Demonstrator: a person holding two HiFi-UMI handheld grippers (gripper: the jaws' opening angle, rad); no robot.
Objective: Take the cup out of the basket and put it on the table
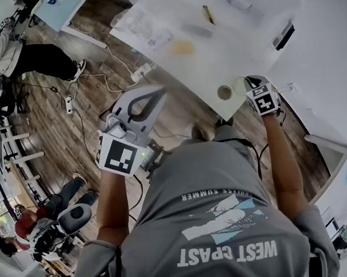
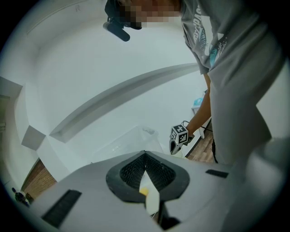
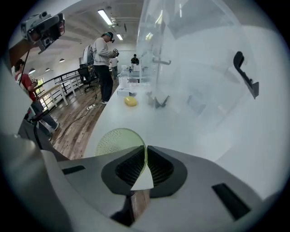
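- The right gripper (image 3: pixel 144 152) pinches the wall of the yellow-green cup (image 3: pixel 115 140), which sits at the corner of the white table (image 3: pixel 181 127).
- The left gripper (image 2: pixel 145 156) has its jaws pressed together with nothing between them.

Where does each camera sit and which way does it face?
Head view: head-mounted, facing steeply down; shows shirt, left gripper, right gripper.
Left gripper view: on left gripper, looking past its shut jaws; shirt at right.
Right gripper view: on right gripper, looking along the table; jaws clamp the cup.
Shared: first two show the right gripper.
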